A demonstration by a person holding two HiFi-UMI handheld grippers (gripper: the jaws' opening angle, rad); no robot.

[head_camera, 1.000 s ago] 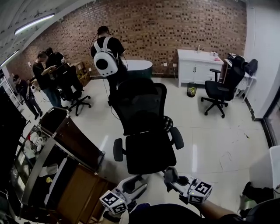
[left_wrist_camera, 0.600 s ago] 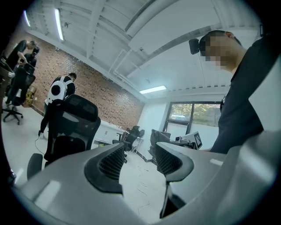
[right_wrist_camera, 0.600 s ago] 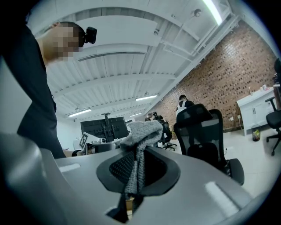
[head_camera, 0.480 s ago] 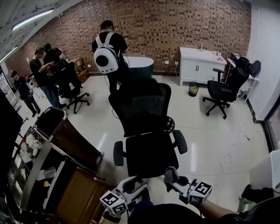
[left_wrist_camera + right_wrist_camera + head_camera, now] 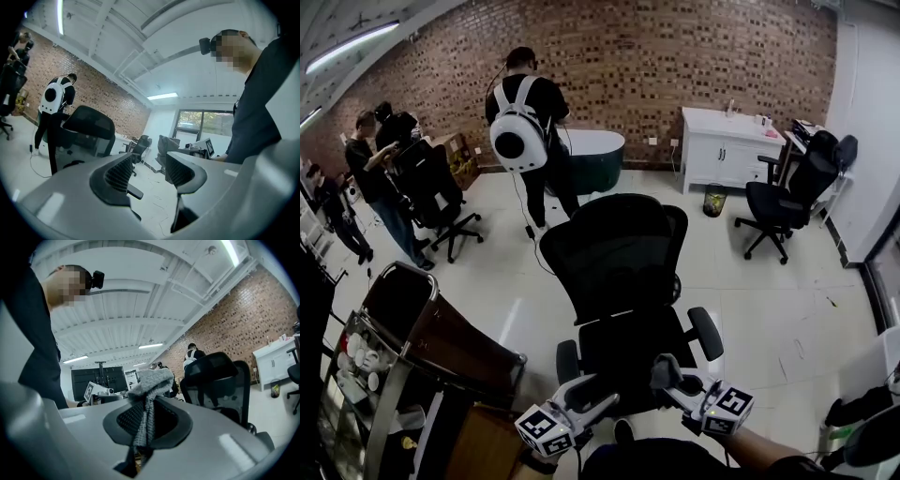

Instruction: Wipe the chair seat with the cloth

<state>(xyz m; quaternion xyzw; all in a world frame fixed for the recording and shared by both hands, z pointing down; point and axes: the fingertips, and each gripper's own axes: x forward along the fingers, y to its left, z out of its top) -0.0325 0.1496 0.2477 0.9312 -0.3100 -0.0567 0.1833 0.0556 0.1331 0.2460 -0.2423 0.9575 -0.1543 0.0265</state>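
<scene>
A black mesh office chair [image 5: 619, 272] stands just ahead of me in the head view, its seat [image 5: 633, 342] facing me. My left gripper [image 5: 598, 401] hovers at the seat's near edge; its jaws stand open with nothing between them [image 5: 147, 161]. My right gripper [image 5: 667, 373] is over the seat's near right corner. In the right gripper view it [image 5: 147, 416] is shut on a grey knitted cloth [image 5: 151, 379] that bunches up above the jaws. The chair's backrest shows in both gripper views [image 5: 89, 124] [image 5: 218, 376].
A brown cart with shelves [image 5: 422, 328] stands close on the left. A person with a white backpack [image 5: 520, 141] stands behind the chair by a dark tub [image 5: 595, 150]. More people and a chair [image 5: 431, 187] are far left. A white cabinet [image 5: 727, 141] and another chair [image 5: 778, 202] are at right.
The view has closed in on the chair, which now sits lower and nearer in the head view, its seat reaching the grippers. Both grippers keep their states.
</scene>
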